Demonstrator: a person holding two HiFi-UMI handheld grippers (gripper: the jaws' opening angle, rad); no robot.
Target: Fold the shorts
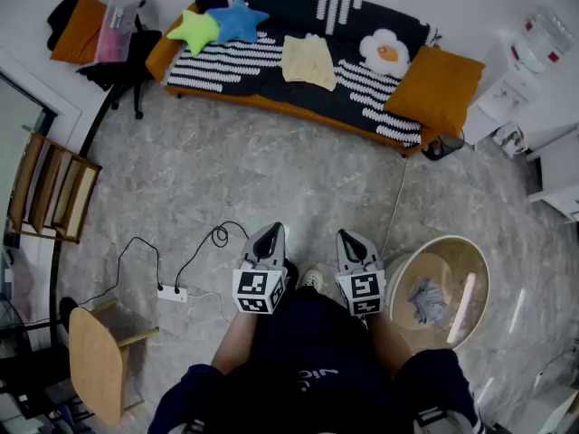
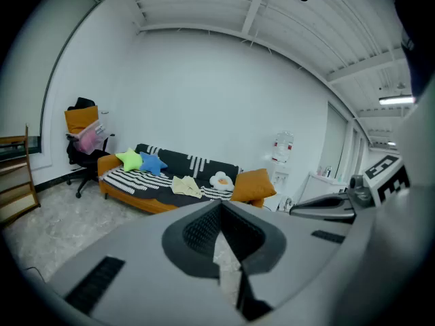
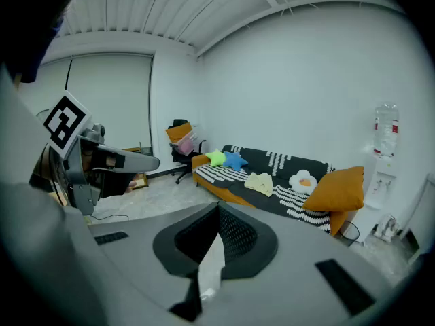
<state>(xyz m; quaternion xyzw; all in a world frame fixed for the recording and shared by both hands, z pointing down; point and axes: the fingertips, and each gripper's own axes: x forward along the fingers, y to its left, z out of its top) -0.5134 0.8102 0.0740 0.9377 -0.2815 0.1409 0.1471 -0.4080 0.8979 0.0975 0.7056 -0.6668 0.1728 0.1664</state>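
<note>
a long black sofa with white stripes and an orange base (image 1: 280, 12) stands against the far white wall. on its seat lie a lime green star cushion (image 1: 194, 30) and a blue star cushion (image 1: 237, 19), touching each other at the left end. a white fried-egg cushion (image 1: 384, 50) sits further right, and a square orange cushion (image 1: 434, 89) leans at the right end. left of the sofa stands a black office chair (image 1: 113, 66) piled with orange and pink things. a white power strip with black cables (image 1: 172, 292) lies on the grey marble-patterned floor (image 1: 271, 170), near a light wooden chair (image 1: 95, 364). a round translucent basket (image 1: 452, 239) sits at the right.
</note>
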